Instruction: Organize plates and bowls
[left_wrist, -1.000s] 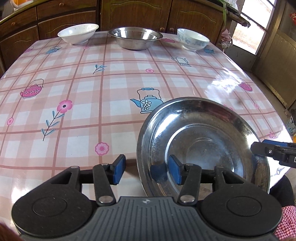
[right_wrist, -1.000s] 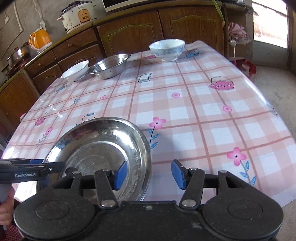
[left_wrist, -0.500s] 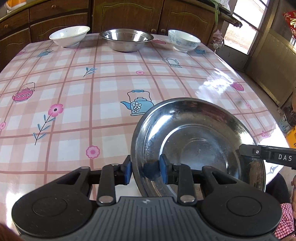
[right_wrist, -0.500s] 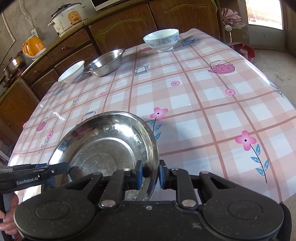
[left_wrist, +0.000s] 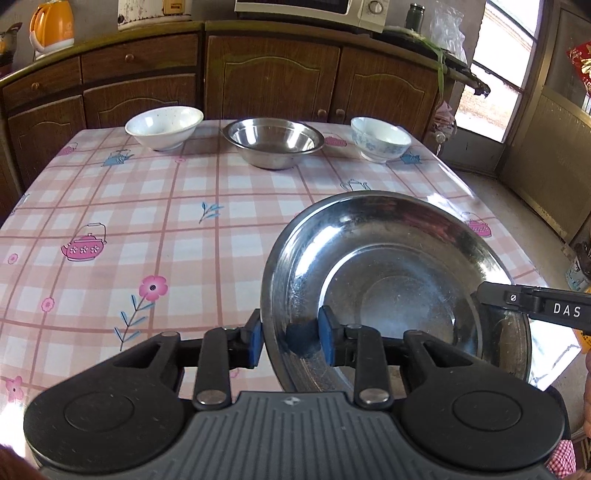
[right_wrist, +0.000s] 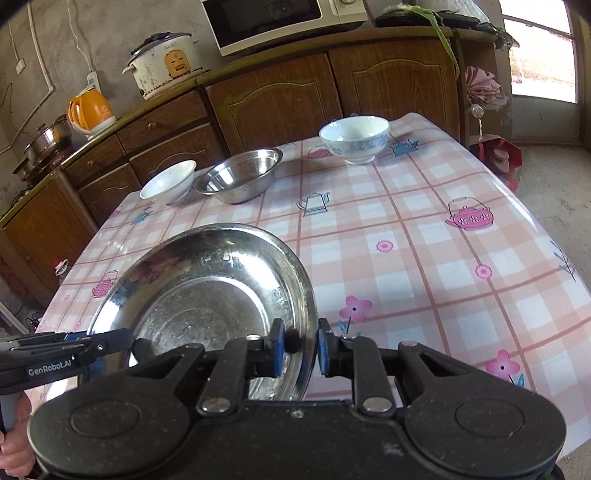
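Both tongs are gripping the same steel plate (left_wrist: 391, 291), one on each side. Left gripper (left_wrist: 290, 336) is pinching the plate's left rim between its blue pads, one pad outside the rim and one inside. Right gripper (right_wrist: 299, 347) is doing the same on the right rim, its fingers closed on the metal edge. The plate is sitting at the near side of the table (left_wrist: 155, 221), which is wearing a pink checked cloth with teapots and flowers; I cannot tell if the plate is resting on the cloth or is lifted a little.

Behind the table, brown wooden cabinets (right_wrist: 280, 96) are running along the wall. At the far edge of the table three bowls are standing in a row, well apart from the plate. The steel bowl (left_wrist: 273, 142) is standing in the middle. The plain white bowl (left_wrist: 164, 125) is standing on its left side, and the smaller white bowl with blue pattern (left_wrist: 380, 138) on its right. On the counter an orange kettle (right_wrist: 92, 109) is standing.
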